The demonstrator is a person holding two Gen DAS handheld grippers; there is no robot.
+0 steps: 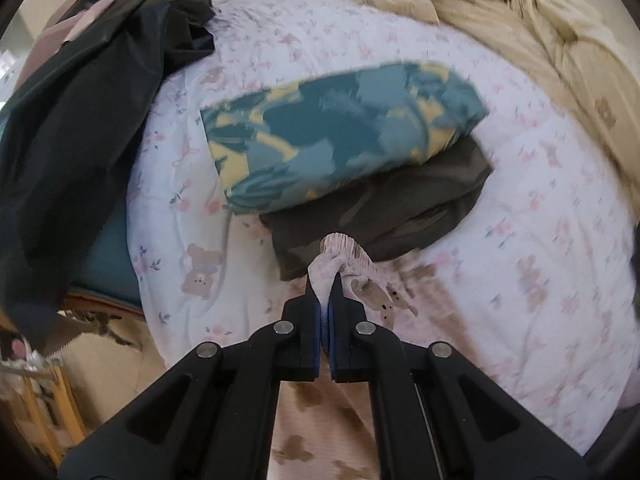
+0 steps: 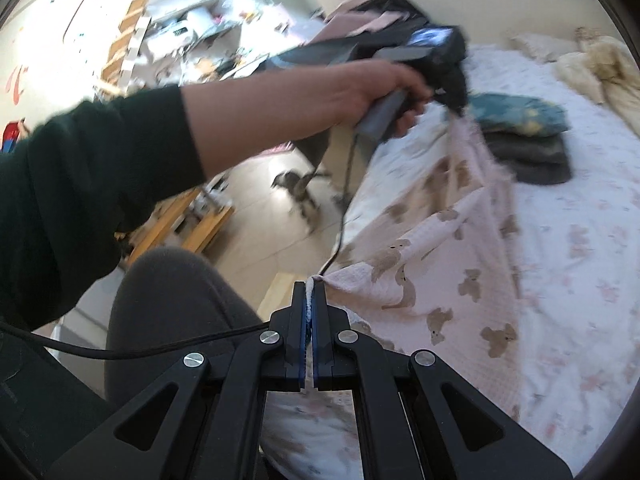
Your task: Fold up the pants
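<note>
- We have the left gripper (image 1: 325, 280) clamped tight on the gathered elastic waistband of the pink bear-print pants (image 2: 432, 248), its jaws narrow with the cloth bunched between them.
- Our right gripper (image 2: 309, 292) is likewise closed to a slit on a thin edge of the same pants, which we judge to be a hem or side edge.
- The pants hang stretched between our two grips above the near edge of the bed (image 2: 580, 280), partly draped on the floral sheet (image 1: 560, 208); we think this spread is meant to pull the fabric flat before laying it down.
- Our left hand (image 2: 360, 92) shows in the right wrist view, gripping its tool's handle above the bed's edge.
- Toward the middle of the bed sits a folded teal-and-yellow garment (image 1: 344, 136) on top of a folded dark one (image 1: 400, 216), likely the finished stack.
- A black garment (image 1: 80, 112) is heaped at the bed's far left corner, and a cream blanket (image 1: 520, 28) along the far edge.
- Both views are blurred, so finer detail escapes us.
</note>
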